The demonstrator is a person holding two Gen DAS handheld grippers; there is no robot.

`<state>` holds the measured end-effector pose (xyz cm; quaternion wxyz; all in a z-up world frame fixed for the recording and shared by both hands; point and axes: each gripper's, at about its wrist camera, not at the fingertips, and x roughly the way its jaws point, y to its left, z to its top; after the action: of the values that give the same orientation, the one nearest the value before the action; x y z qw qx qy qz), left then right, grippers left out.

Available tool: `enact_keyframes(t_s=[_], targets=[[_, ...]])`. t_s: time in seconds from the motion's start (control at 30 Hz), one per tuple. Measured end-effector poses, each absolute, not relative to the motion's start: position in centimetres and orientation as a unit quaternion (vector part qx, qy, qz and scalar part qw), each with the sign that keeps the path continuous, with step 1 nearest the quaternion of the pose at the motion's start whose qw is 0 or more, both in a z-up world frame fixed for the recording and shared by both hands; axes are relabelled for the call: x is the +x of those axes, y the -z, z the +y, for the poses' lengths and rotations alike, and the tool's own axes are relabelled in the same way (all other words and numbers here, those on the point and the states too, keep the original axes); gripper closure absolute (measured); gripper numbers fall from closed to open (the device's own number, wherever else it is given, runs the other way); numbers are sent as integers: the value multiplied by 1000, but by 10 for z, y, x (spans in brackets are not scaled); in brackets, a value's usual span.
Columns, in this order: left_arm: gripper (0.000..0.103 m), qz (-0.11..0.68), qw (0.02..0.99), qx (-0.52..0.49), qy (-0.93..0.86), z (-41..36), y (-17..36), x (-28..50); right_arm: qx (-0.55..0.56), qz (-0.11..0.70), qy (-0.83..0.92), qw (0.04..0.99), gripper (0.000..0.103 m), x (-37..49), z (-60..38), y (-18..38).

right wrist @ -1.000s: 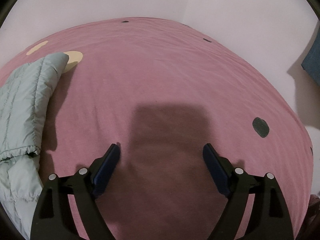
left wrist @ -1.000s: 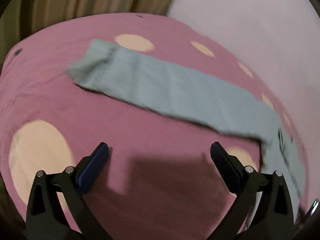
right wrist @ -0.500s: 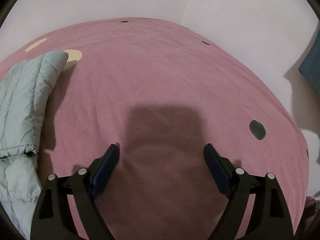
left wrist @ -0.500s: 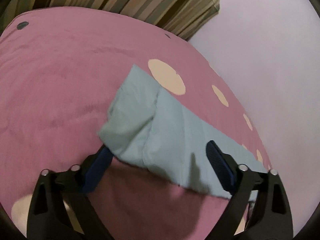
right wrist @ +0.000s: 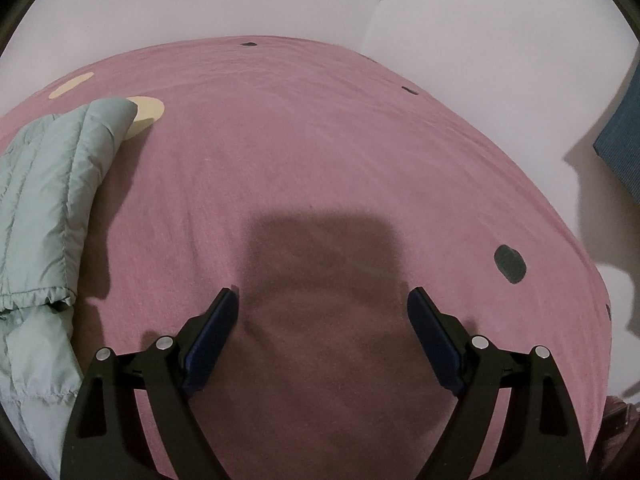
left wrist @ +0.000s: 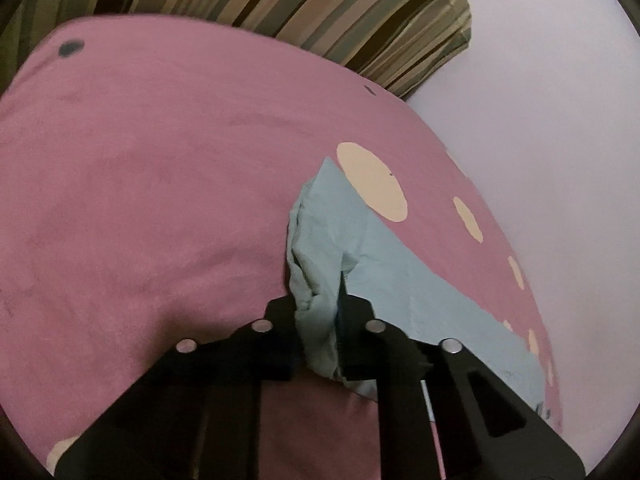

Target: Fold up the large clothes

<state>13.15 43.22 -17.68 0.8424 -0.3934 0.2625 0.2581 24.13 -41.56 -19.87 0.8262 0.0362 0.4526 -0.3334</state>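
A pale green quilted jacket lies on a pink bedspread [left wrist: 140,200]. In the left wrist view its long sleeve [left wrist: 384,280] runs off to the lower right, and my left gripper [left wrist: 320,312] is shut on the bunched cuff end. The cloth puckers up between the two fingers. In the right wrist view the jacket's body [right wrist: 44,208] lies at the left edge, folded over on itself. My right gripper [right wrist: 322,312] stands open over bare pink spread [right wrist: 320,140], well to the right of the jacket, with nothing between its fingers.
The spread has cream spots [left wrist: 372,182] and small dark spots [right wrist: 510,264]. A striped pillow [left wrist: 320,8] sits at the far end in the left wrist view. White walls [right wrist: 280,0] border the bed, and a blue object [right wrist: 624,140] shows at the right edge.
My left gripper moved up to the sleeve's end, took it between its fingers and shut on it, bunching the cloth. The right gripper stayed where it was, open.
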Motion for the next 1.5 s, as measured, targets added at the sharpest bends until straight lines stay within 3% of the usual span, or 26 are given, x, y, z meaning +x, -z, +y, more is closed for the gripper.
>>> enact_keyframes(t_s=[0.37,0.7,1.2,1.5], targets=[[97,240,900,-320,-174,337,92,171,57,451,323,830,18,244,-428,198],[97,275,937,-213,-11,133,49,250,89,449,309,834,17,244,-440,199],[97,374,911,-96,144,-122,88,320,109,446,302,835,17,241,-440,202],[97,422,887,-75,172,-184,135,325,115,444,300,836,17,240,-439,203]])
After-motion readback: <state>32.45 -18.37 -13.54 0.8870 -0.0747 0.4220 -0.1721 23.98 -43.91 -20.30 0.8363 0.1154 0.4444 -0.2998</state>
